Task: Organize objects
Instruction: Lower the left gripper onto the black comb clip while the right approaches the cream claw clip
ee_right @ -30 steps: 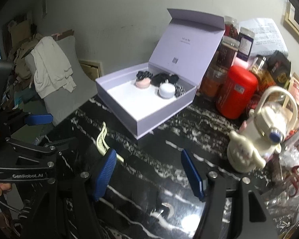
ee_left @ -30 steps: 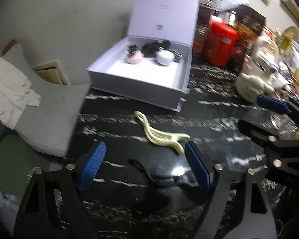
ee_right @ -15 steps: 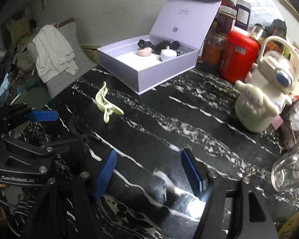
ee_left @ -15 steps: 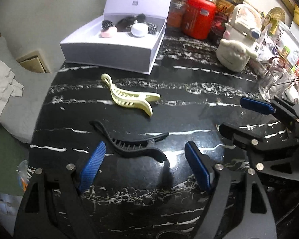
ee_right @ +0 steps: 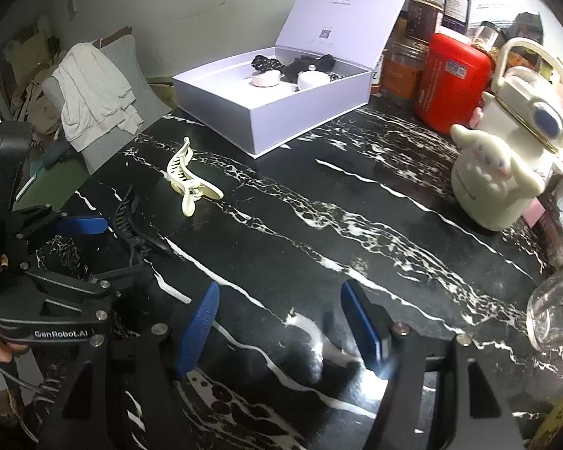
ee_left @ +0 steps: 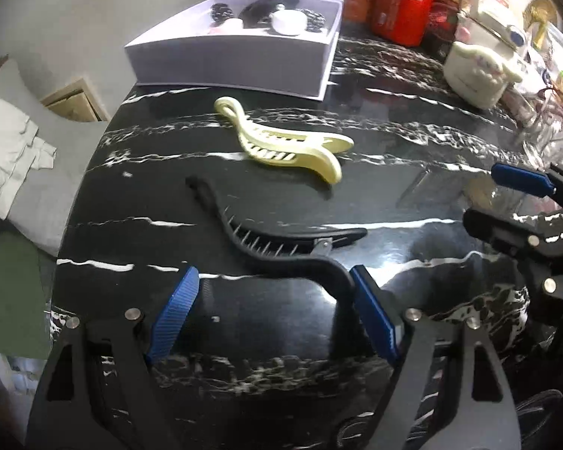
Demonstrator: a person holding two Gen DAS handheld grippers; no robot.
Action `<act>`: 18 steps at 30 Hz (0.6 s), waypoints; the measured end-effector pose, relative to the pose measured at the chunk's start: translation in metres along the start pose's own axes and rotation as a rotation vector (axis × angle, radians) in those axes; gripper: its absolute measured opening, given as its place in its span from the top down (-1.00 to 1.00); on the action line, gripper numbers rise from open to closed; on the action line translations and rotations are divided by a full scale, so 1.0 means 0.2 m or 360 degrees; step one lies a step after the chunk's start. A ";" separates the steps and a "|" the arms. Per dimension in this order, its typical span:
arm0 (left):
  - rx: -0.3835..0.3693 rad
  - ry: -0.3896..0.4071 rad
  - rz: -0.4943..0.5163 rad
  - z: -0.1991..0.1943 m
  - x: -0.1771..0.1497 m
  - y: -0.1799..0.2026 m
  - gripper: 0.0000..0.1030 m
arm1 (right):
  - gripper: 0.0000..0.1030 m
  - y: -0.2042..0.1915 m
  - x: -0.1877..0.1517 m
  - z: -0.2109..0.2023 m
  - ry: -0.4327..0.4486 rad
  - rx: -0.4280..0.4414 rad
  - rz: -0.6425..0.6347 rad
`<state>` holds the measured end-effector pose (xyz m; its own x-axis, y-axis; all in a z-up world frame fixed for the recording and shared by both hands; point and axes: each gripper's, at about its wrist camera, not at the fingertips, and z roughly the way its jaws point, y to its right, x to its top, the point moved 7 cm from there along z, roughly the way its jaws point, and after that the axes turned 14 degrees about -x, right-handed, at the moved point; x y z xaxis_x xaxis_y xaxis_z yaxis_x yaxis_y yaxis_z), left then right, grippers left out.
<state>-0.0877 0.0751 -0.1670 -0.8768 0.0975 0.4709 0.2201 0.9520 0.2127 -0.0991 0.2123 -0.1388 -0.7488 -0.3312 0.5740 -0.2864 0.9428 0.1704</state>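
Left wrist view shows the left gripper (ee_left: 272,313) with its jaws spread, clamped on nothing, low over the black hair clip (ee_left: 277,242), whose handle end curls up against one blue pad. That clip looks light, stiff plastic, slick on the marble table (ee_left: 413,195); I'd take it across the thick handle end, not the thin teeth. Just beyond lies the cream hair clip (ee_left: 281,146), equally light. Farther back sits the open lavender box (ee_left: 229,63). Off to the side, the right gripper (ee_right: 279,322) hangs spread, empty.
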 end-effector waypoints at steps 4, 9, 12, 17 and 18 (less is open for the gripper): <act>0.0075 0.0017 -0.0010 -0.03 0.00 -0.08 -0.57 | -0.33 -0.08 0.02 0.02 0.0015 0.0049 -0.0053; 0.0185 0.0055 -0.0026 -0.08 0.00 -0.21 -0.57 | -0.33 -0.18 0.06 0.05 0.0008 0.0096 -0.0105; 0.0177 0.0071 -0.0067 -0.11 0.00 -0.28 -0.57 | -0.33 -0.24 0.08 0.07 0.0000 0.0116 -0.0136; 0.0096 0.0114 -0.0127 -0.17 0.01 -0.34 -0.57 | -0.33 -0.34 0.17 0.09 0.0025 0.0172 -0.0186; 0.0067 0.0127 -0.0141 -0.19 0.01 -0.34 -0.57 | -0.33 -0.35 0.19 0.10 0.0033 0.0175 -0.0190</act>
<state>-0.0879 0.0003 -0.1479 -0.8549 -0.0091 0.5187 0.1240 0.9673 0.2212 -0.1182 0.1328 -0.1448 -0.6931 -0.4390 0.5717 -0.4373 0.8866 0.1507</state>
